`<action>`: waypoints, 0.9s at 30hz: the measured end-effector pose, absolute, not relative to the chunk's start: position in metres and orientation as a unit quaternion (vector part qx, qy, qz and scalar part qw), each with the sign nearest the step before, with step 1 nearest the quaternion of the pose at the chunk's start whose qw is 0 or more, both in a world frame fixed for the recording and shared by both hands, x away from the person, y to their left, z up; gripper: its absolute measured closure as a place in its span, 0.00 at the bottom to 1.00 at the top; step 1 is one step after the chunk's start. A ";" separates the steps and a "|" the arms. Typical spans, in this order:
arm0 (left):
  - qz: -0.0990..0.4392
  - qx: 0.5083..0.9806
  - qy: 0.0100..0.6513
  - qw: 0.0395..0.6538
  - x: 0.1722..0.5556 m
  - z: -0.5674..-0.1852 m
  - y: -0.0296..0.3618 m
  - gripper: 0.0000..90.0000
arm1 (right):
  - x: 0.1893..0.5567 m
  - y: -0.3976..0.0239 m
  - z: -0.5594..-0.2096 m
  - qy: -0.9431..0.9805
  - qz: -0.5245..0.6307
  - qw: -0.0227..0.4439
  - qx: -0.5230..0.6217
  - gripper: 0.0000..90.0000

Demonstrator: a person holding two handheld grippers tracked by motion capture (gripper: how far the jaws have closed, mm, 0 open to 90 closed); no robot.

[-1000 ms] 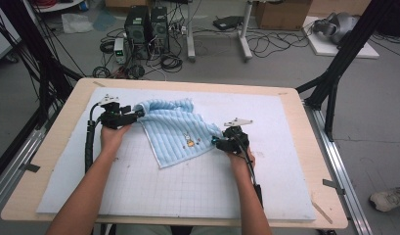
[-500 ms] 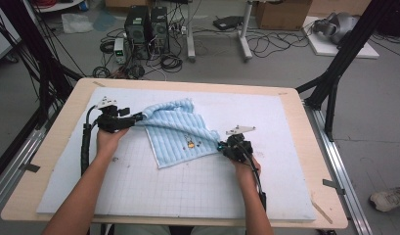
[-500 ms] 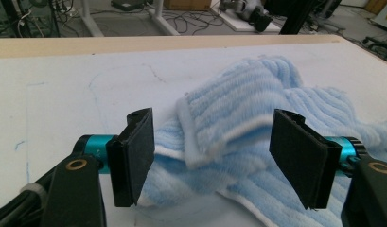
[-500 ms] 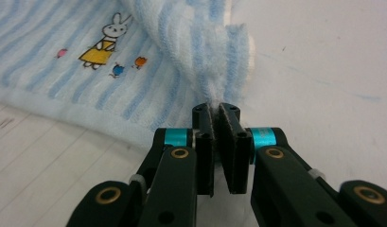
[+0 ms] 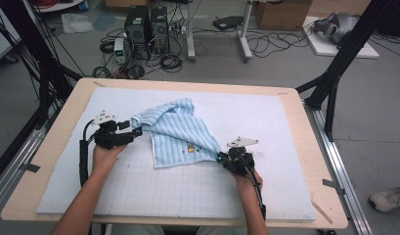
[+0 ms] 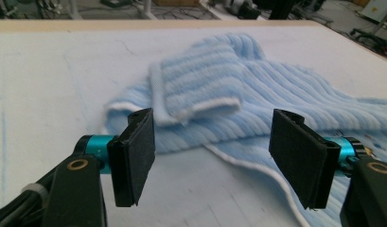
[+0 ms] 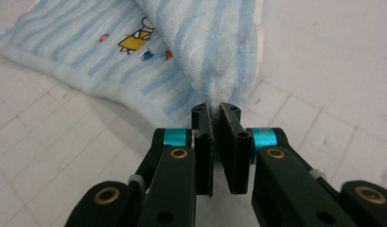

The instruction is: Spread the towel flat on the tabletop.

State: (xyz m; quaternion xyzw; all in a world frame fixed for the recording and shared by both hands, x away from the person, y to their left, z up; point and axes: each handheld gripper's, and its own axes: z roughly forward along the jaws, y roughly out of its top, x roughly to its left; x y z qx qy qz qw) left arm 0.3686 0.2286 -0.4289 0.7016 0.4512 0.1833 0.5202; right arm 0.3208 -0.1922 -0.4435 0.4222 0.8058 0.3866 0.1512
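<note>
White mat (image 5: 139, 191), right tongs (image 7: 215, 111) pinching blue towel (image 7: 215, 42), embroidered duck (image 7: 134, 40) close-up, left tongs (image 6: 212, 142) open

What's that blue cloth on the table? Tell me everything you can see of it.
The towel is light blue, with ribbed stripes, a fluffy look and a white hem. A small cartoon picture is stitched near one edge. It lies crumpled on the white gridded mat, partly folded over itself, with one corner flipped back on top. The right gripper has shut its fingers on a bunched corner and lifts that fold slightly. The left gripper is open, facing the other side, and its fingers do not press on it.
</note>
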 end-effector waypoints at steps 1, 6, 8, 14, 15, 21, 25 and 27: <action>0.182 0.703 0.449 0.520 0.366 -0.430 0.227 0.36 | 0.318 -0.191 -0.445 0.806 0.387 0.145 0.424 0.93; 0.163 0.716 0.440 0.517 0.351 -0.439 0.217 0.37 | 0.309 -0.195 -0.445 0.784 0.404 0.157 0.444 0.72; 0.151 0.724 0.434 0.514 0.347 -0.442 0.210 0.39 | 0.305 -0.202 -0.444 0.762 0.419 0.170 0.463 0.66; 0.122 0.751 0.418 0.496 0.337 -0.450 0.185 0.42 | 0.296 -0.219 -0.442 0.731 0.436 0.192 0.488 0.64; 0.122 0.758 0.414 0.489 0.336 -0.450 0.181 0.43 | 0.295 -0.220 -0.441 0.731 0.435 0.194 0.488 0.64; 0.122 0.789 0.407 0.445 0.333 -0.451 0.161 0.46 | 0.295 -0.221 -0.444 0.738 0.422 0.198 0.488 0.63; 0.155 0.807 0.394 0.412 0.332 -0.450 0.149 0.53 | 0.298 -0.219 -0.446 0.739 0.419 0.197 0.490 0.61; 0.165 0.812 0.384 0.408 0.330 -0.450 0.150 0.67 | 0.301 -0.218 -0.447 0.739 0.417 0.191 0.493 0.60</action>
